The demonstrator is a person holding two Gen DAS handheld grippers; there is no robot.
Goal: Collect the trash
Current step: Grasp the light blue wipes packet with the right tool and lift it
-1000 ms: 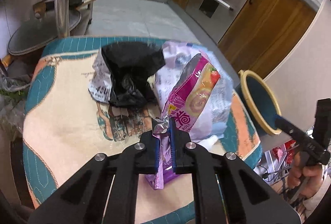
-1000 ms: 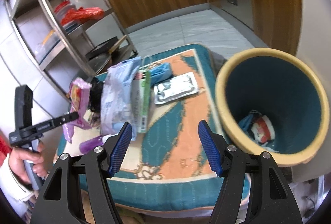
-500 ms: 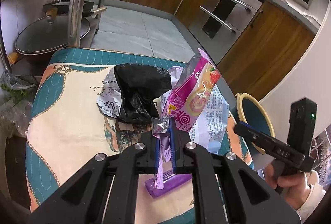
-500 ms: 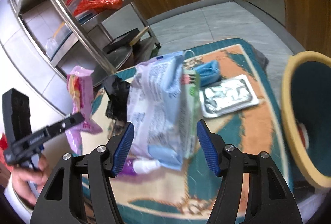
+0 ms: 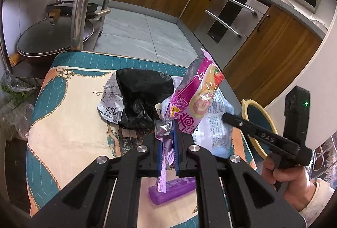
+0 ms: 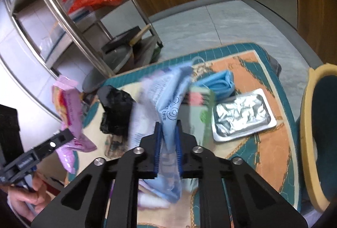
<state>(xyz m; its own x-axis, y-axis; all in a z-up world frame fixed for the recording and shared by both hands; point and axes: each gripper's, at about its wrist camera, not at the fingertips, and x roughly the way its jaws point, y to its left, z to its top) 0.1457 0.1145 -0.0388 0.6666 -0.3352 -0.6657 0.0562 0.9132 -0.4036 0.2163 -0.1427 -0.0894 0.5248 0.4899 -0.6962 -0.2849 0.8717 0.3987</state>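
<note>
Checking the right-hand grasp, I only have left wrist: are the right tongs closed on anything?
Observer: Yes. In the right wrist view, the right tongs are shut on the pale blue packet.
Operator: That packet blocks my view. Any trash hidden beyond it?
Observer: A foil tray lies flat on the cloth, between the packet and the bin.
Operator: Anything else over there?
Observer: A folded blue bag lies on the cloth just beyond the tray.
</note>
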